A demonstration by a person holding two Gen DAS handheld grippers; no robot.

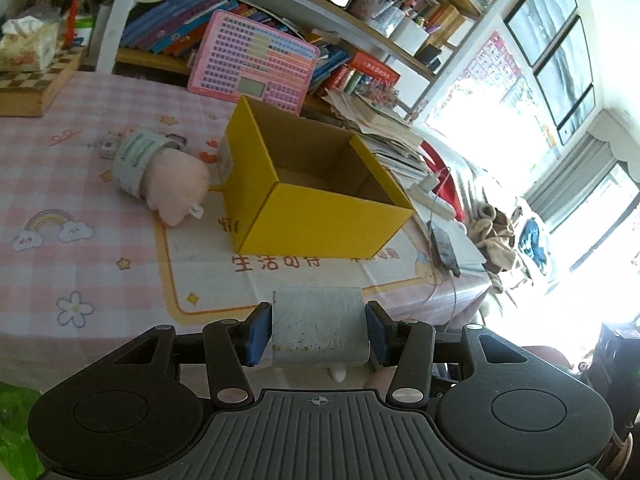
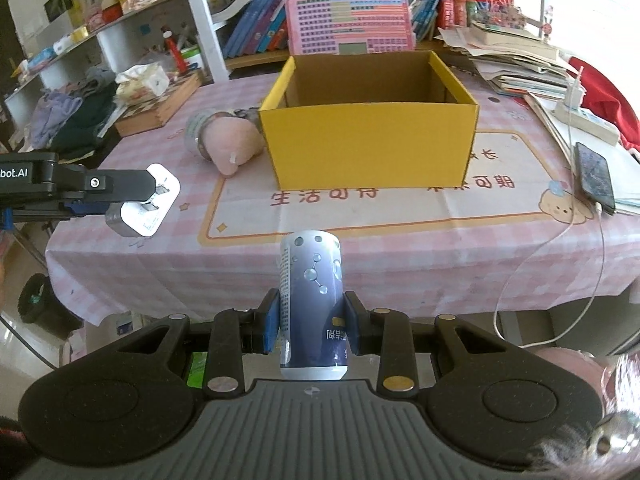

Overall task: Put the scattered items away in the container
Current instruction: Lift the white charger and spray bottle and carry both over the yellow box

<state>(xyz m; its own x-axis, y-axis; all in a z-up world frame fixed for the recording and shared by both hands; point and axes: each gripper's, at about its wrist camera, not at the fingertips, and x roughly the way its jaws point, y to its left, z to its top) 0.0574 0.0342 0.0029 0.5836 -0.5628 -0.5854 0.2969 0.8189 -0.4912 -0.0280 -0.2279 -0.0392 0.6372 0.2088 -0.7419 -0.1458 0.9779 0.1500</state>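
An open yellow cardboard box (image 1: 320,216) (image 2: 372,148) stands on the pink checked tablecloth; what shows of its inside is bare cardboard. My left gripper (image 1: 318,332) is shut on a grey-and-white plug adapter (image 1: 318,326), short of the box. In the right wrist view that left gripper (image 2: 136,200) hangs at the table's left edge with the adapter (image 2: 152,200). My right gripper (image 2: 312,326) is shut on a blue can (image 2: 312,296), held upright in front of the table's near edge. A pink plush (image 2: 234,144) (image 1: 176,188) and a tape roll (image 2: 196,132) (image 1: 134,160) lie left of the box.
A phone (image 2: 594,176) on a cable and a power strip (image 2: 584,120) lie at the table's right side, beside stacked papers (image 2: 516,64). A wooden chessboard box (image 2: 160,104) with tissues sits at the back left. A pink keyboard toy (image 2: 352,24) leans on the bookshelf behind.
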